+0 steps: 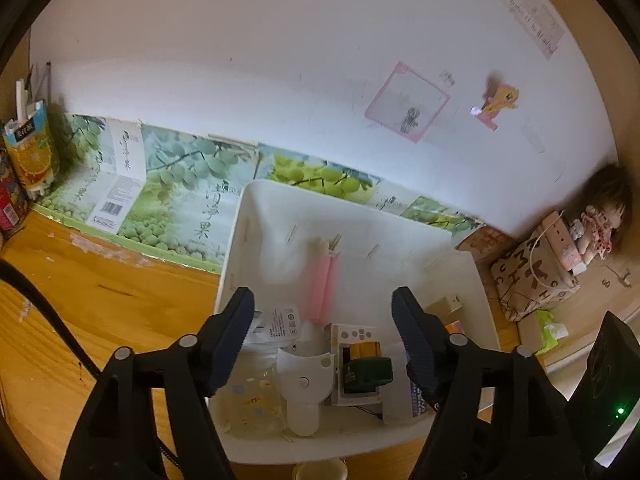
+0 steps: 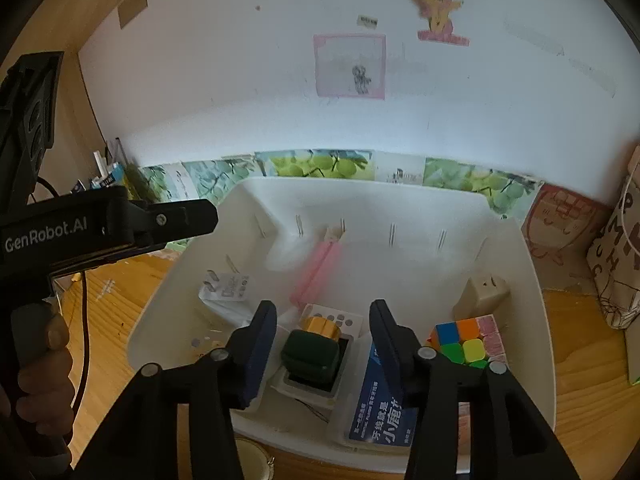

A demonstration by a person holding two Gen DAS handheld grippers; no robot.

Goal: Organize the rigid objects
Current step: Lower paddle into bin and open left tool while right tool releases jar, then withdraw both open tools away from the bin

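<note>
Over the white bin (image 2: pixel 532 280), both the left gripper (image 1: pixel 324 344) and right gripper (image 2: pixel 322 340) hang parted and empty above the dark green bottle (image 2: pixel 312 356) lying in its tray, so retreat straight upward without nudging it.

Pony sticker (image 2: pixel 438 10) and pink-framed drawing (image 2: pixel 350 66) on far wall; juice carton (image 1: pixel 32 152) far left; doll (image 1: pixel 600 224) far right.

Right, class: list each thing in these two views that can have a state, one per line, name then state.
left gripper: open, nothing between the pads.
right gripper: open, over the dark green block, pads not touching it.
white bin: open-topped, partly filled.
dark green block: resting in a white tray.
puzzle cube: scrambled.
</note>
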